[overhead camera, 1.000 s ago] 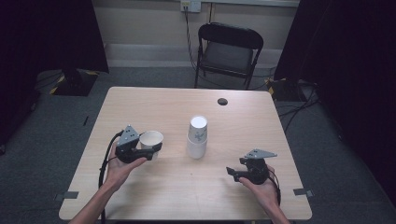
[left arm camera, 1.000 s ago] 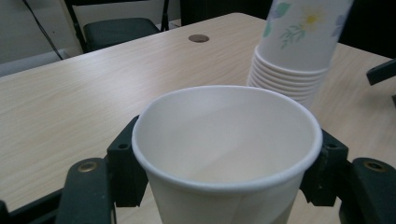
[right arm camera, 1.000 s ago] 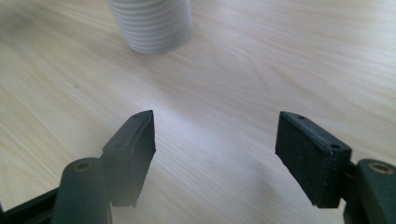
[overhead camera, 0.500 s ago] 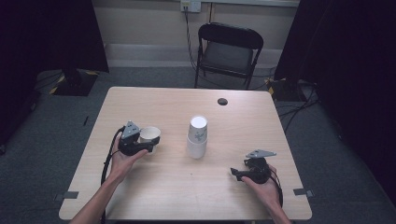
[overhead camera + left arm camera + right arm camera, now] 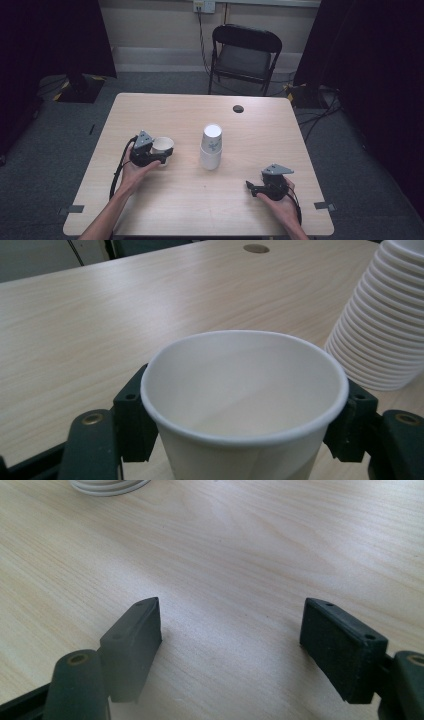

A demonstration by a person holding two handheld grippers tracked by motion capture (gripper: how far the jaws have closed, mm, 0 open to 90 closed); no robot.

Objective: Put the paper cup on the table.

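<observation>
A person sits at a pale wooden table (image 5: 165, 210) with a gripper in each hand. The left gripper (image 5: 159, 156) is on the left side of the table, and its two black jaws are clamped on either side of a single white paper cup (image 5: 162, 146). In the left gripper view that cup (image 5: 245, 405) stands upright with its mouth open and nothing inside it, a jaw pad pressed to each side just under the rim. Whether its base touches the wood I cannot tell.

Near the middle of the table stands a stack of white paper cups (image 5: 211, 146), nested upside down, a little apart from the held cup and to its right. The same stack (image 5: 387, 320) shows its ribbed rims at the right edge of the left gripper view.

The right gripper (image 5: 250, 187) is low over the near right part of the table, well apart from the stack. Its jaws are spread wide with only bare wood between them, as the right gripper view shows.

A small dark round spot (image 5: 238, 108) sits near the far edge, and a black folding chair (image 5: 245, 52) stands beyond the table
</observation>
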